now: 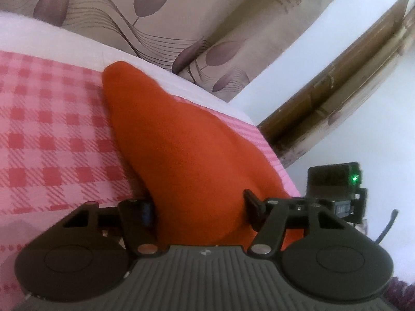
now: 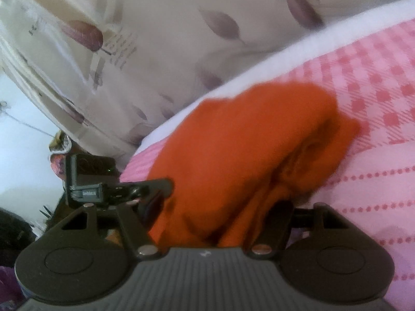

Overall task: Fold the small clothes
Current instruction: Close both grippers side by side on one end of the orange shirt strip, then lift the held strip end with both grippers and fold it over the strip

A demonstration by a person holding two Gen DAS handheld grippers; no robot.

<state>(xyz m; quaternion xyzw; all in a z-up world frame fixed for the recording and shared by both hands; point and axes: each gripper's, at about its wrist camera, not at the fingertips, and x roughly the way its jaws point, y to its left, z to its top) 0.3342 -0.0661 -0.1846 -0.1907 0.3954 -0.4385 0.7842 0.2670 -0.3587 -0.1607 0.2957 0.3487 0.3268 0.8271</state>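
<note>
An orange garment (image 1: 171, 140) lies on a pink checked cloth (image 1: 52, 129) over a bed. In the left wrist view my left gripper (image 1: 199, 212) stands with its jaws apart, the orange fabric filling the gap between them. The right gripper's body (image 1: 334, 184) shows at the right edge. In the right wrist view the garment (image 2: 246, 134) is bunched and folded over, and my right gripper (image 2: 220, 207) stands with jaws apart around a thick bundle of it. The left gripper's body (image 2: 88, 178) shows at left. Whether either grips the cloth is unclear.
A white sheet (image 1: 64, 39) borders the checked cloth. A beige curtain with purple leaf print (image 1: 160, 20) hangs behind the bed. A brown wooden frame (image 1: 337, 98) and a white wall (image 1: 363, 134) lie to the right. Dark clutter (image 2: 15, 228) sits at the lower left.
</note>
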